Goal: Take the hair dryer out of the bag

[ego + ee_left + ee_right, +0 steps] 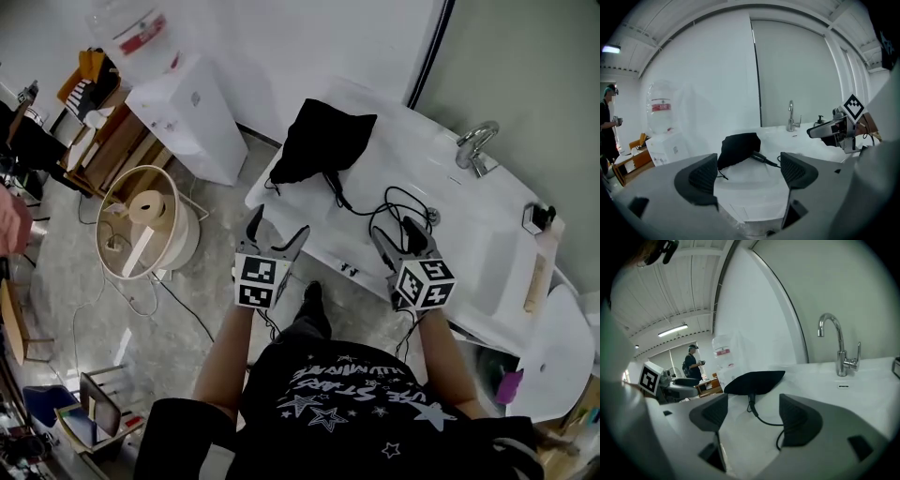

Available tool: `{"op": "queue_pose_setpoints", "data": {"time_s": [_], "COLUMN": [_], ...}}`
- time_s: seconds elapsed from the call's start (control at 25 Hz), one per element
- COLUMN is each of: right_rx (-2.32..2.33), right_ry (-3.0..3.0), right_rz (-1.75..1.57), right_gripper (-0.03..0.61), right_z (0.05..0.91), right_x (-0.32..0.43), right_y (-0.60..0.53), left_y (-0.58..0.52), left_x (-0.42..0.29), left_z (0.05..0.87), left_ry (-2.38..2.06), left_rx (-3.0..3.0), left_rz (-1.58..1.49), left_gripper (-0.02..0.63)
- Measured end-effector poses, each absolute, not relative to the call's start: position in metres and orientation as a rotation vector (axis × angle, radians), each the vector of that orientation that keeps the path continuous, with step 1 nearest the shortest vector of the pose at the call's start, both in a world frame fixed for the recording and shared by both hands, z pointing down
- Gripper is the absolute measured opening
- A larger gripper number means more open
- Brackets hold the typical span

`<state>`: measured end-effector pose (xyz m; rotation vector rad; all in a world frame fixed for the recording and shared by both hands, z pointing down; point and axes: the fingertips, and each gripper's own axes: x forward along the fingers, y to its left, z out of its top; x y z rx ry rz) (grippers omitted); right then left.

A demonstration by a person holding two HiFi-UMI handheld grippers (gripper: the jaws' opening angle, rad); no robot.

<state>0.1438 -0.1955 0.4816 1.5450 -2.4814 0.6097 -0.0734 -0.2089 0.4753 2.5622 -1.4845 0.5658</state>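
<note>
A black bag [319, 141] lies on the white counter [309, 225], left of the basin. The hair dryer's black handle [334, 184] sticks out of the bag's near end, and its cord [398, 202] loops across the counter to the right. My left gripper [277, 231] hovers open at the counter's front edge, short of the bag. My right gripper [399, 234] is open beside it, over the cord loops. Nothing sits between either pair of jaws. In the left gripper view, the bag [738, 147] and handle [762, 158] lie ahead; in the right gripper view, the bag [754, 382] and cord [761, 419] do.
A chrome faucet [476, 142] stands at the counter's back right, with a small black bottle [537, 217] further right. A white water dispenser [187, 112] and a round wooden spool [145, 220] stand on the floor to the left. A person [692, 363] stands far off.
</note>
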Motion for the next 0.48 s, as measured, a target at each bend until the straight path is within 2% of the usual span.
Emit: {"op": "queue_pose_setpoints", "data": {"time_s": [0.48], "right_rx": [1.529], "right_ry": [-2.446], "right_rz": [0.680], "right_gripper": [0.324], "right_z": [0.499], "right_x": [0.113], "right_y": [-0.269], "left_y": [-0.293], "left_x": [-0.092], "left_z": [0.548], "left_ry": [-1.375], "left_rx": [2.641], "left_rz": [1.048], "left_gripper": [0.415]}}
